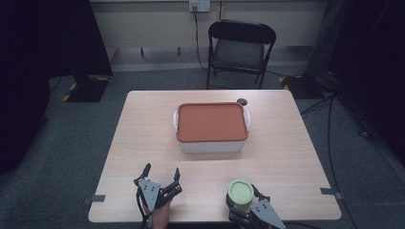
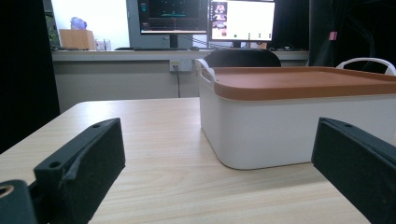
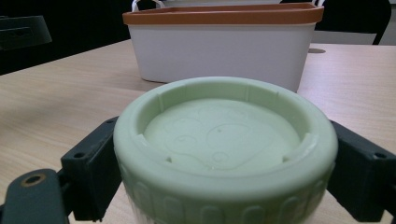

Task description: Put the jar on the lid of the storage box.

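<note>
- Left gripper, near the front edge of the pale wooden table: jaws wide apart, holding nothing.
- White plastic box with an orange lid: mid-table.
- Right gripper: jaws clamped on a round pale-green lidded jar, front right.

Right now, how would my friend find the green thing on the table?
Start at the wooden table with the big white box and its orange lid in the middle. Come to the near edge, right side: the green-lidded jar sits between the right tool jaws. It is the small, round, pale-green thing.
</note>
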Tool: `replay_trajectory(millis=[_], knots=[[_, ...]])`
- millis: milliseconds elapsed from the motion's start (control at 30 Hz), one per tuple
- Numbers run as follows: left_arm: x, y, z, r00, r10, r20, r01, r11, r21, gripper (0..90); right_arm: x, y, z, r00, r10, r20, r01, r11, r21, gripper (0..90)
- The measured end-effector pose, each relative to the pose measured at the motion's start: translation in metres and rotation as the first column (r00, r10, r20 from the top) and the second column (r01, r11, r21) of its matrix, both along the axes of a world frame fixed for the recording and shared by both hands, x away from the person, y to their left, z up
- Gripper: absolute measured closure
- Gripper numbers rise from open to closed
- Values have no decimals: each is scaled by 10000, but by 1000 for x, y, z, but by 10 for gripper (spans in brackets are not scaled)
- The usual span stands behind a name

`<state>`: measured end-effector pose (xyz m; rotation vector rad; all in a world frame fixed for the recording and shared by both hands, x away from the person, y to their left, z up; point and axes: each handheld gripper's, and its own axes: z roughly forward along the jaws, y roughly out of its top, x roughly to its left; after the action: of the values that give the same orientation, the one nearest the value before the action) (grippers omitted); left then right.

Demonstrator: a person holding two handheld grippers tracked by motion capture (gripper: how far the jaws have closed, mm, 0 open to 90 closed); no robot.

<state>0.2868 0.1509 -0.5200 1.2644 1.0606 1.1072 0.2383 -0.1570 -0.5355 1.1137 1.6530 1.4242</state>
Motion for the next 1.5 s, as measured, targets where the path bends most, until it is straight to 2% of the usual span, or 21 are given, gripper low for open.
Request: replay_trajectory(millis=[433, 600, 1500], knots=[[0, 0, 0, 10000, 1, 3, -1, 10000, 1, 22, -1, 0, 2, 9998, -134, -118, 135, 9999, 38, 109], [0, 0, 0, 10000, 0, 2, 0, 10000, 1, 23, -3, -1, 4, 9999, -161, 8, 161, 9998, 101, 109], [0, 0, 0, 10000, 1, 1, -1, 10000, -3, 23, -4, 3, 13, 10000, -70, 69, 69, 9999, 75, 110]])
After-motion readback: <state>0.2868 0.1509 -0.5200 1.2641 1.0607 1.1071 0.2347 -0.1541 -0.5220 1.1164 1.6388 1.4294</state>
